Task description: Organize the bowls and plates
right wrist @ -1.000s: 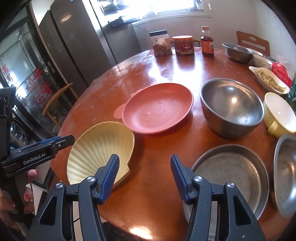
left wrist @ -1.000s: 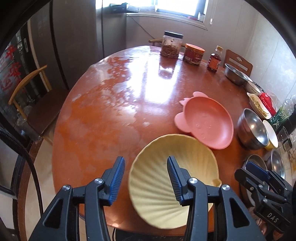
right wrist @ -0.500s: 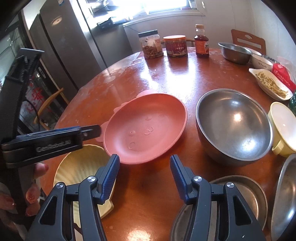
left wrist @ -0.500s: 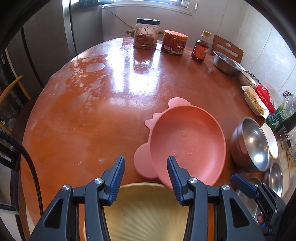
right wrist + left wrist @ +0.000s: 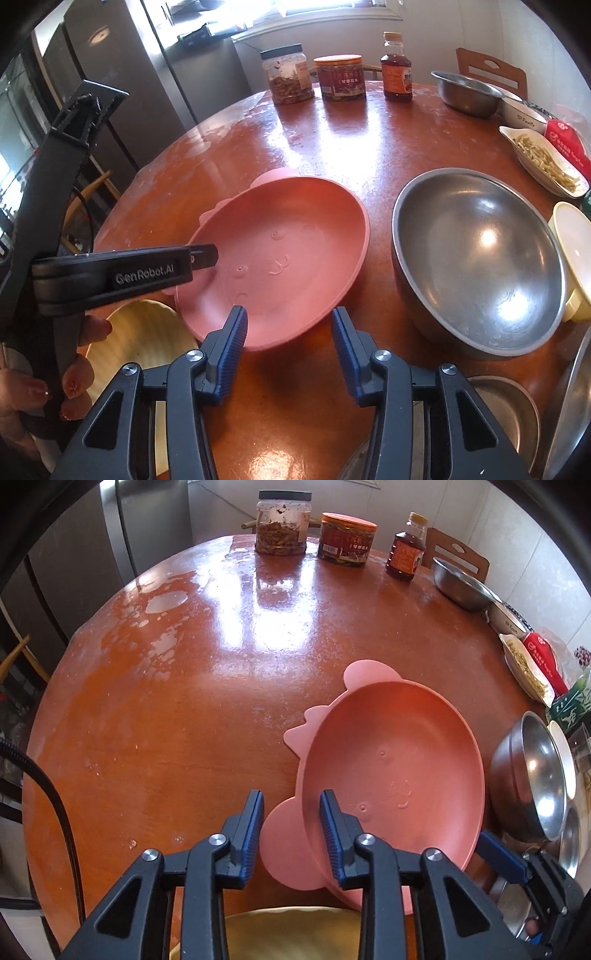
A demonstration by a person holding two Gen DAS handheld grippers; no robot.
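My left gripper has just clamped on the pink plate's near ear, beside the yellow plate. Right gripper narrowed, holds nothing. Stacking looks next.

1. The left gripper has just closed on the pink plate's ear-shaped rim tab.
2. A yellow scalloped plate lies just nearer than the pink plate.
3. A steel bowl stands right of the pink plate on the counter.
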